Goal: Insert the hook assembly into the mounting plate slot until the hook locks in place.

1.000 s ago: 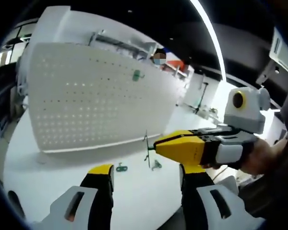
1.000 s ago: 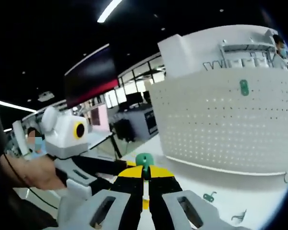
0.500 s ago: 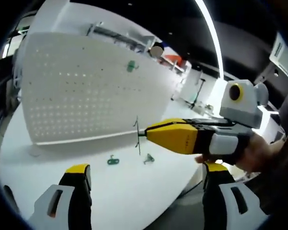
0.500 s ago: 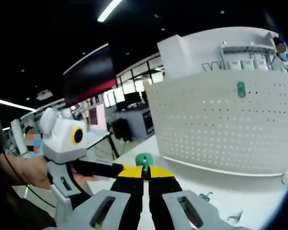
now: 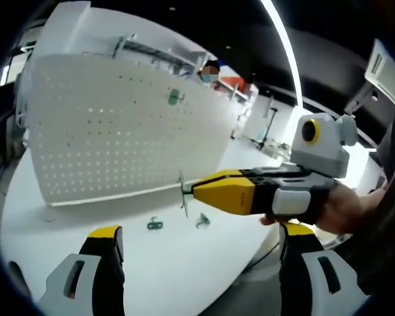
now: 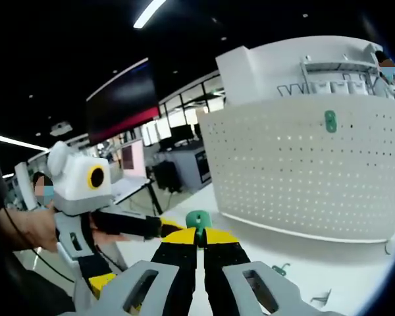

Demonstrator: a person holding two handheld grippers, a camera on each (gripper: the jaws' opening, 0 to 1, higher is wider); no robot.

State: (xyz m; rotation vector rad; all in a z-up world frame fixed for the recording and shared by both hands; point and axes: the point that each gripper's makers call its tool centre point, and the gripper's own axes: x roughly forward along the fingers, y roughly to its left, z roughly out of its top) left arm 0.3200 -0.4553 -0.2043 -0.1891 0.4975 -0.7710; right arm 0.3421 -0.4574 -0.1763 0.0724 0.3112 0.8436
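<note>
White round table (image 5: pixel 184 263), big open office behind: dark ceiling, strip lights, glass partitions. A white perforated mounting plate (image 5: pixel 118 131) stands upright on the table with regular rows of small holes; its far end is cut off by the edge of the right gripper view.

One green hook (image 5: pixel 175 98) is already on the plate, high up, also visible in the right gripper view (image 6: pixel 330 120). Two more green hooks lie flat on the table in front of the plate: one (image 5: pixel 154 224), another (image 5: pixel 202 220). They are too small to make out their shape in detail.

The right gripper (image 5: pixel 196 192) comes in from the right in the left gripper view, its yellow-tipped jaws pinched on a hook assembly (image 5: pixel 183 194): a thin dark wire piece here, held clear of the plate and above the table. In the right gripper view the same part shows as a green tab (image 6: pixel 197 220) sticking up between the closed jaws; the rest is hidden by the jaws.

The left gripper (image 5: pixel 197 240) has its jaws spread wide, nothing between them. In the right gripper view it sits at the left (image 6: pixel 174 226), tip partly hidden behind the right gripper's jaws. A hand (image 5: pixel 342 210) grips the right gripper's body.
</note>
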